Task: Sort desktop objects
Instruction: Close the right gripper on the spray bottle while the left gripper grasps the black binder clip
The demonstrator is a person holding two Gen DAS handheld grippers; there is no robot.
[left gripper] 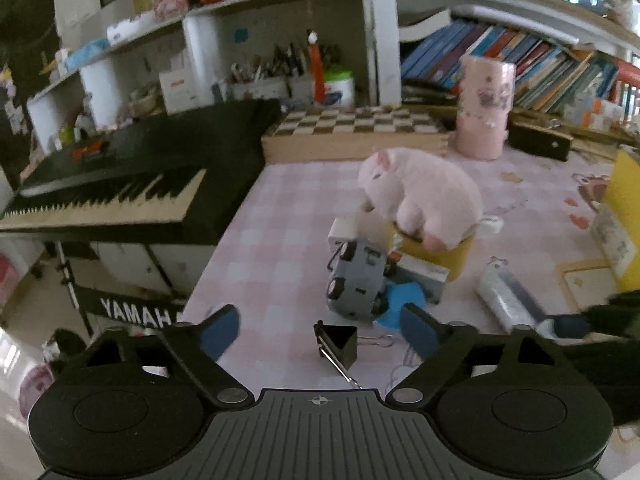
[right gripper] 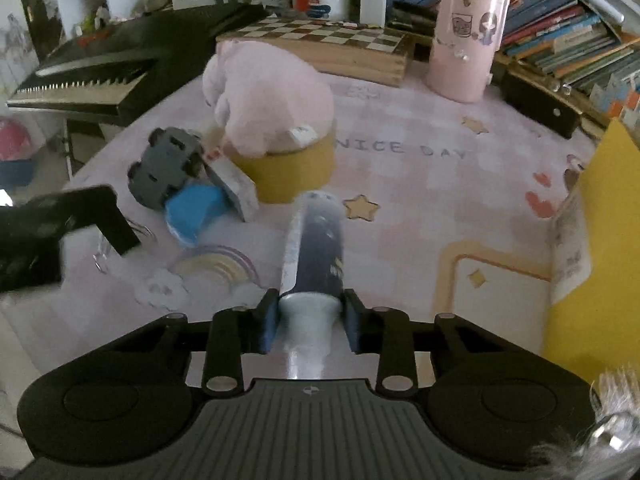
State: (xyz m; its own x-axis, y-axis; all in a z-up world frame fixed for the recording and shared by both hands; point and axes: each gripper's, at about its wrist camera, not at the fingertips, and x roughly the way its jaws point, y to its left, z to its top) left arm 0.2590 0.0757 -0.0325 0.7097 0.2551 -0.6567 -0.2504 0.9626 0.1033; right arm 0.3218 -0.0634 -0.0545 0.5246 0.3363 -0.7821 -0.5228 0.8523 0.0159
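A black binder clip [left gripper: 339, 343] lies on the pink desk mat between the blue pads of my left gripper [left gripper: 320, 320]. The pads stand wide and do not touch it. My right gripper [right gripper: 311, 309] is shut on the pale end of a silver and dark blue tube [right gripper: 316, 240], which lies pointing away from me. In the left wrist view the tube [left gripper: 505, 297] lies to the right, with the right gripper [left gripper: 562, 326] at its near end. In the right wrist view the left gripper [right gripper: 105, 216] is blurred at the left edge.
A pink plush toy [left gripper: 420, 196] sits on a yellow round tub [left gripper: 452, 254]. Against it lean a grey toy car [left gripper: 356, 280], a small box [right gripper: 234, 184] and a blue object [right gripper: 192, 210]. Further back stand a pink cylinder [right gripper: 466, 36], a chessboard [left gripper: 352, 128] and a keyboard [left gripper: 120, 196]. A yellow box [right gripper: 592, 240] is at the right.
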